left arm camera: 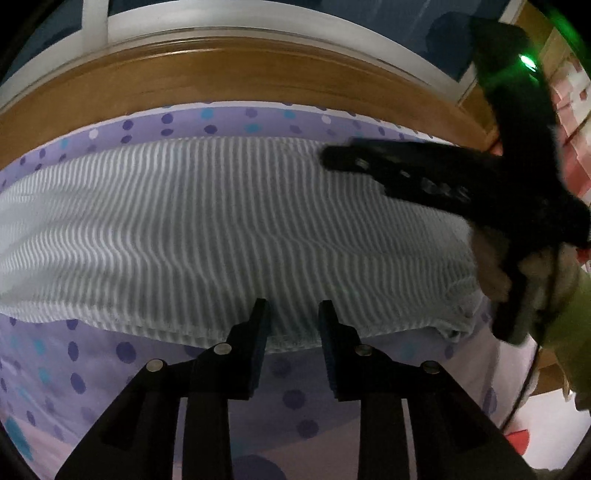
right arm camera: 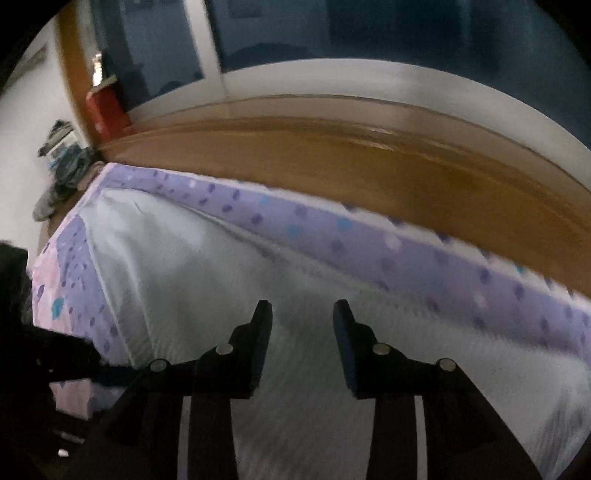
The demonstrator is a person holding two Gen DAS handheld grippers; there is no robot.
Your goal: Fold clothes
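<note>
A white garment with fine grey stripes (left arm camera: 221, 221) lies folded in a wide band across a purple dotted bedsheet (left arm camera: 92, 369). In the left wrist view my left gripper (left arm camera: 293, 308) stands open just over the garment's near hem, with nothing pinched between its fingers. My right gripper (left arm camera: 340, 158) reaches in from the right above the garment's far right part, held by a hand (left arm camera: 495, 273) in a green sleeve. The blurred right wrist view shows the right gripper (right arm camera: 303, 310) open over the garment (right arm camera: 184, 277), gripping no cloth.
A brown wooden ledge (left arm camera: 221, 81) runs along the bed's far side under a white window frame (left arm camera: 258, 22). A red box (right arm camera: 105, 107) and a heap of dark clothes (right arm camera: 62, 173) sit at the far left corner. Pink boxes (left arm camera: 569, 96) stand at the right.
</note>
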